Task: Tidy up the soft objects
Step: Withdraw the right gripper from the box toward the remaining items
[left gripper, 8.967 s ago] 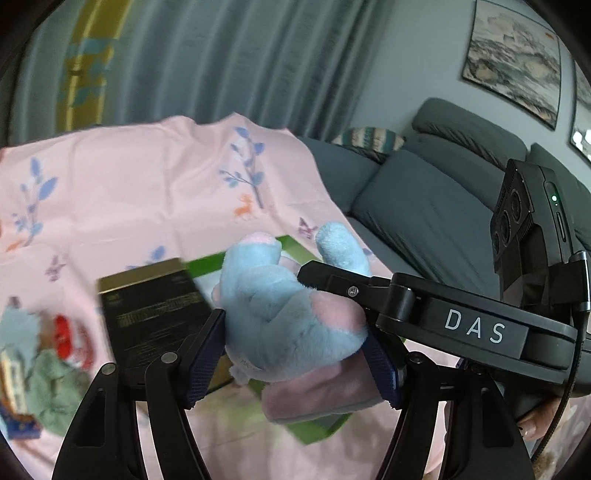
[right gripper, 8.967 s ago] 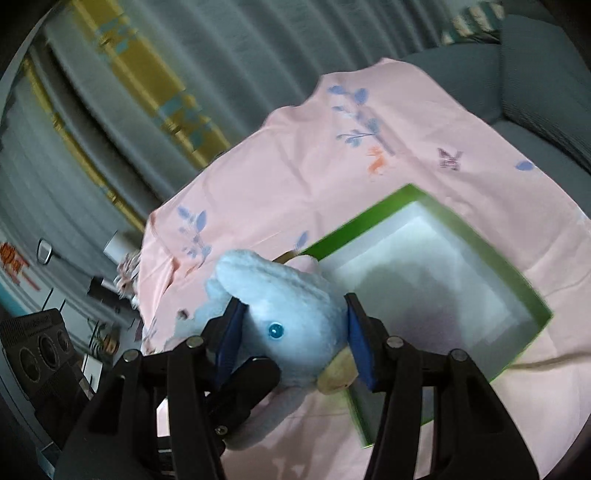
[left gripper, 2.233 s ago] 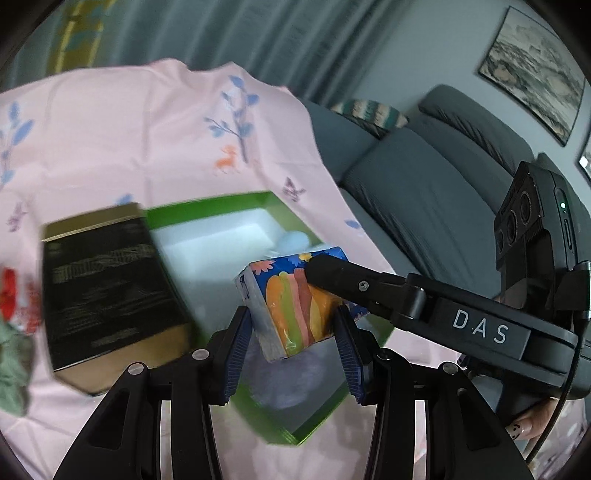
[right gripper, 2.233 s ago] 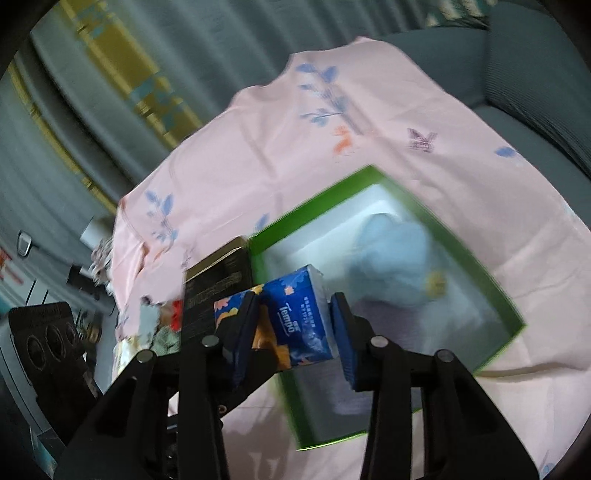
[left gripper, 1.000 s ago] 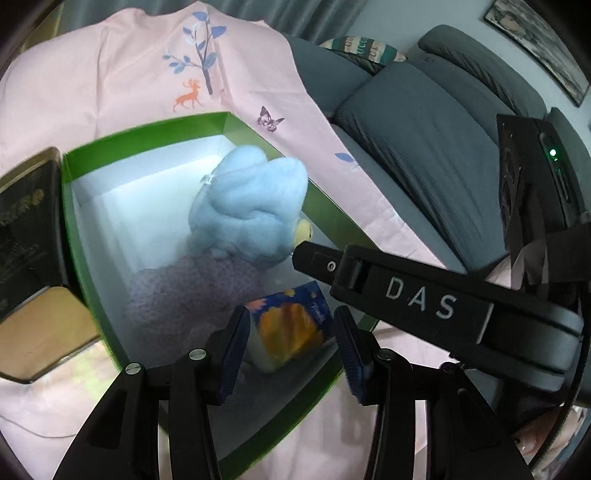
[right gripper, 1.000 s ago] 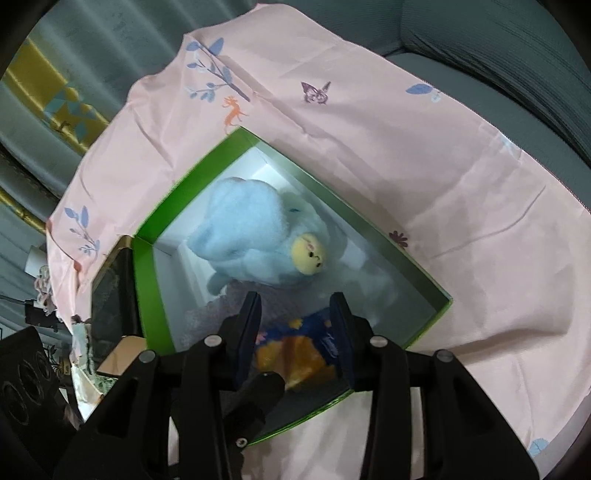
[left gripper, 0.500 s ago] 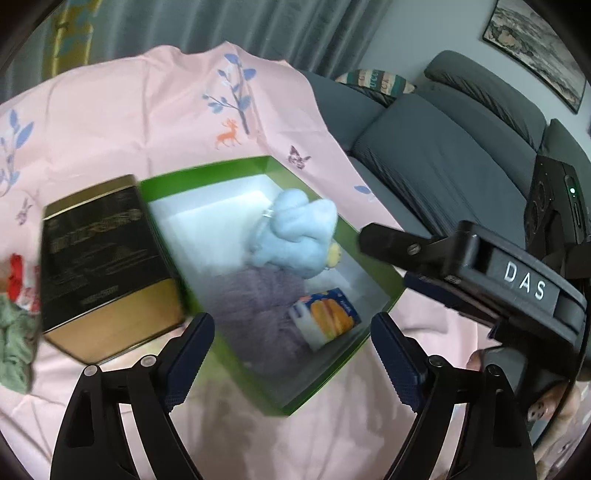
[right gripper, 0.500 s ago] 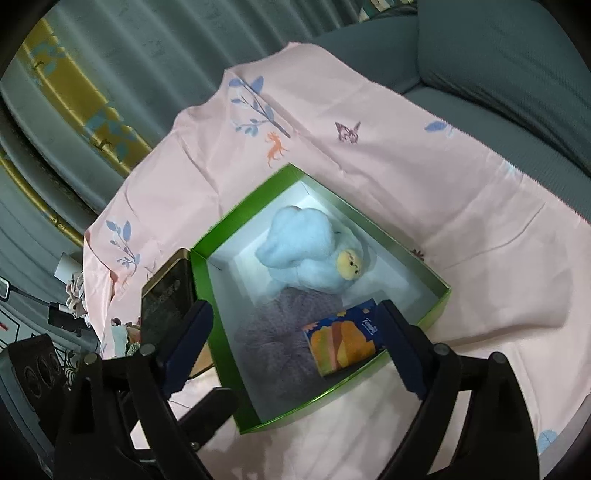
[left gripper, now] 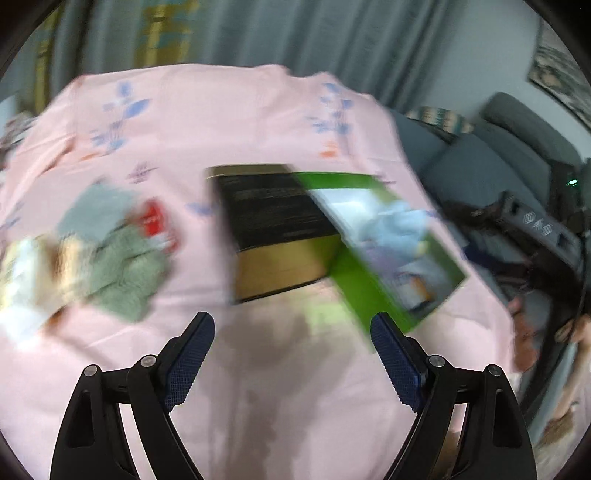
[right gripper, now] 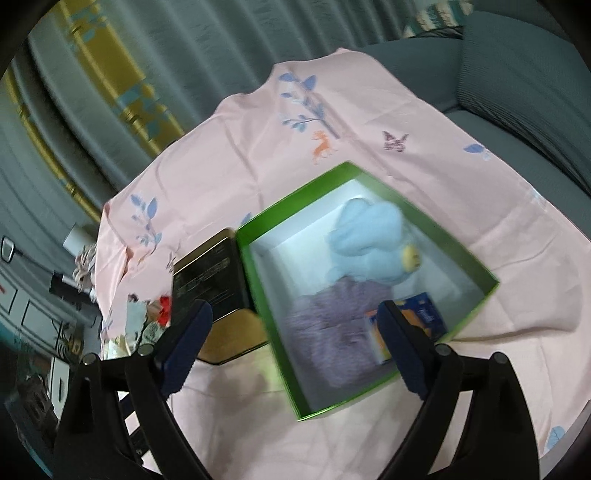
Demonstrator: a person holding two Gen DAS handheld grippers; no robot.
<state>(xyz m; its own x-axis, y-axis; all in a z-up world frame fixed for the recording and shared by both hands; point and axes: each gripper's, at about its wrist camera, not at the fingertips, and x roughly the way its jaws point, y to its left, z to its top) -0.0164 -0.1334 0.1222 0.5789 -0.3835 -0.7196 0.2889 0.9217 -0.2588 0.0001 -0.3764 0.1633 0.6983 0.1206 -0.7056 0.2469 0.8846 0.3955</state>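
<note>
A green box [right gripper: 258, 236] lies open on the pink cloth [right gripper: 229, 166]. Inside it are a light blue plush toy [right gripper: 365, 236], a purple fluffy thing [right gripper: 332, 325] and a colourful tissue pack [right gripper: 428, 317]. My right gripper [right gripper: 295, 325] hangs open above the box's near side, nothing between its fingers. In the blurred left wrist view the green box [left gripper: 369, 291] sits at the right, and my left gripper [left gripper: 291, 332] stands open over bare pink cloth [left gripper: 258, 387]. A heap of soft things, grey-green cloths [left gripper: 122, 258] and something red [left gripper: 155, 221], lies at the left.
A black and gold box [left gripper: 273, 221] stands against the green box's left side, also visible as the black and gold box [right gripper: 210, 284] in the right wrist view. A grey sofa [right gripper: 517, 81] lies behind the cloth. Curtains [left gripper: 258, 33] hang at the back. The right gripper's body [left gripper: 535, 229] shows at the right edge.
Both grippers let go of the tissue pack in the green box and opened wide. The left one then swung left toward the heap of soft things; the right one pulled back and up.
</note>
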